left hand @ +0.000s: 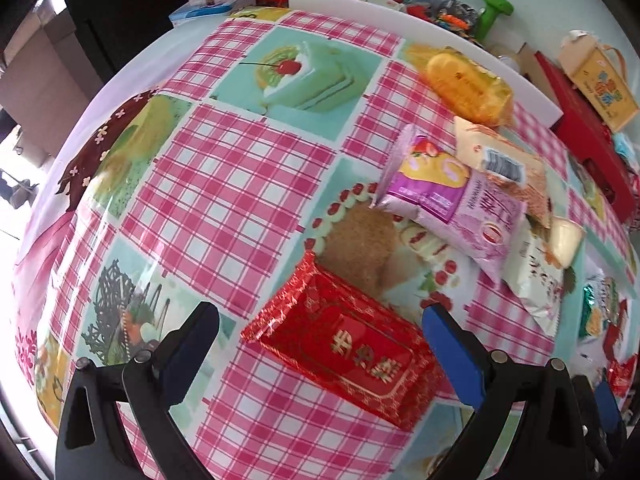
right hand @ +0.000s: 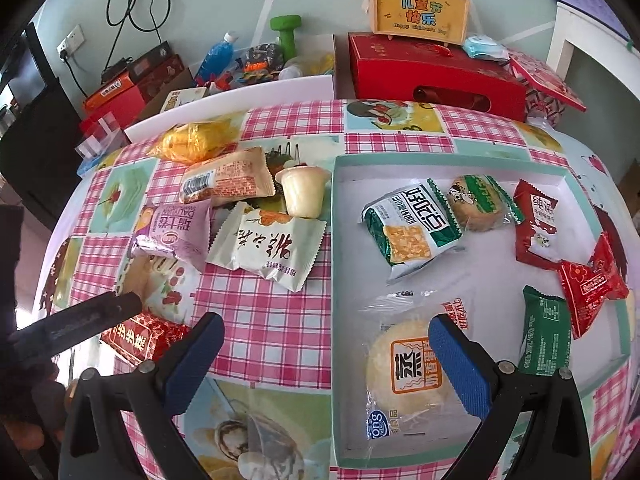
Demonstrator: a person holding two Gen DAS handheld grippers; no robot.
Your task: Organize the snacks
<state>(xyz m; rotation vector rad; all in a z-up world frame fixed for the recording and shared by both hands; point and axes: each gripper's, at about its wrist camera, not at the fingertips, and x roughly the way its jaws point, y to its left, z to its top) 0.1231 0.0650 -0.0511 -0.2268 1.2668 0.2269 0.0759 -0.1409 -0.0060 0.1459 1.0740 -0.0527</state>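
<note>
A shiny red snack pack [left hand: 344,344] lies flat on the checked tablecloth, between the wide-apart fingers of my open left gripper [left hand: 320,320]; in the right wrist view the same red snack pack [right hand: 140,338] shows at the lower left under a dark finger. Beyond it sits a loose pile: a purple cake pack [left hand: 452,208], a beige barcode pack [left hand: 500,160], a yellow bun pack [left hand: 468,84], a white pack [right hand: 268,248] and a jelly cup [right hand: 304,192]. My right gripper [right hand: 326,344] hangs open over the edge of a shallow white tray [right hand: 420,164] that holds several snacks, a round steamed cake pack [right hand: 404,368] closest.
Along the table's far side stand a red gift box [right hand: 432,76], a yellow carry case [right hand: 418,10], a green dumbbell [right hand: 286,34], a blue bottle [right hand: 218,54] and cartons. A white board [left hand: 440,32] edges the cloth.
</note>
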